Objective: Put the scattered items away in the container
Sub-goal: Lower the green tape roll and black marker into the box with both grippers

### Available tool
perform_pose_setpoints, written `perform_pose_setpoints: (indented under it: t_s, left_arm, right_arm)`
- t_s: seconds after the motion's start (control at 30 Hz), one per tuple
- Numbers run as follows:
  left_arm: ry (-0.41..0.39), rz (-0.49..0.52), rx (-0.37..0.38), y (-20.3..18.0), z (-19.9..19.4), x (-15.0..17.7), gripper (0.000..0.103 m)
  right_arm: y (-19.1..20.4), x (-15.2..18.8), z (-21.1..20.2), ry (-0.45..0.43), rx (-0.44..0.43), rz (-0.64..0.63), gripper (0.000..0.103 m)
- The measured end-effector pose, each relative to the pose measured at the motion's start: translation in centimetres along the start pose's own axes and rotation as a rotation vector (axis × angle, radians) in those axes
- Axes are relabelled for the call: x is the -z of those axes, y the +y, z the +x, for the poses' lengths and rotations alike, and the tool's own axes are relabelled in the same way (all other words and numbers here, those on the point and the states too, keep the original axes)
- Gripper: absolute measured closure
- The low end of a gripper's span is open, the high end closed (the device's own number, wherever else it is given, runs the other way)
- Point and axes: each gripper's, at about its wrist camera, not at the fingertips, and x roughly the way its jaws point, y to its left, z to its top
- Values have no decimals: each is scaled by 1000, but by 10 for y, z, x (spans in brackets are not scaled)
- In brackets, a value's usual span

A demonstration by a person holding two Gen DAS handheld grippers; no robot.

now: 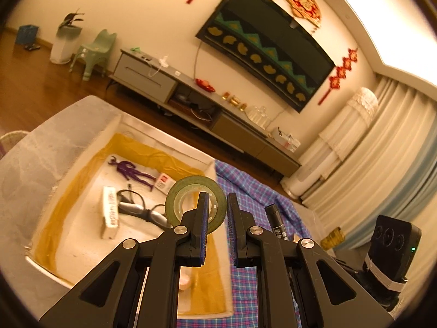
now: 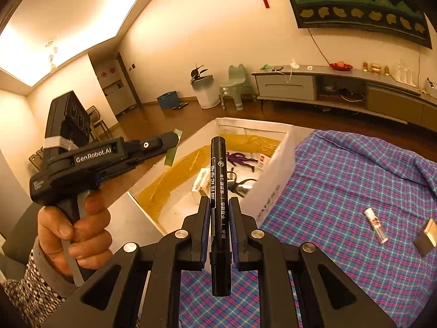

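Observation:
A white box (image 1: 164,142) lined with yellow cloth sits beside the plaid cloth. It holds a purple figure (image 1: 131,170), black glasses (image 1: 142,207), a small white carton (image 1: 110,213) and a red-and-white card (image 1: 164,181). My left gripper (image 1: 217,199) is shut on the rim of a green tape roll (image 1: 177,196), above the box's near right corner. In the right wrist view the left gripper (image 2: 170,139) hovers over the box's left wall (image 2: 142,186). My right gripper (image 2: 220,202) is shut on a black marker (image 2: 218,169), just right of the box; the marker (image 1: 274,218) also shows in the left wrist view.
A blue plaid cloth (image 2: 341,191) covers the surface to the right of the box. A small white tube (image 2: 377,225) and a flat metallic piece (image 2: 426,236) lie on it. A low TV cabinet (image 2: 355,87) lines the far wall. A hand (image 2: 79,235) grips the left tool.

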Motion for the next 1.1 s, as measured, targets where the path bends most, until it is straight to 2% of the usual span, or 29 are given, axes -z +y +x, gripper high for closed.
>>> perform_pose_setpoints:
  t_s: [0.23,0.33,0.47,0.7,0.97,1.1]
  left_arm:
    - [-21,-83,-4,24,-7,-8,90]
    - [13,-90,-17,26,0,-6,90]
    - [103,-67,-35,20,20,5,90]
    - [214,13,-59,2,47,24,90]
    - [284,91,-91,-5,64,40,90]
    - [312,111,-98,-5,71,44,90]
  right_arm:
    - [12,-19,25,16,-26,19,88]
    - [16,-29,34,24,-29,16,88]
    - [16,-43,47,34,-24,18,88]
    - [8,-62,75,86,-8,42,88]
    - [6,-73,119,188,51,-25,88]
    - [5,-79,133,205,82,-51,88]
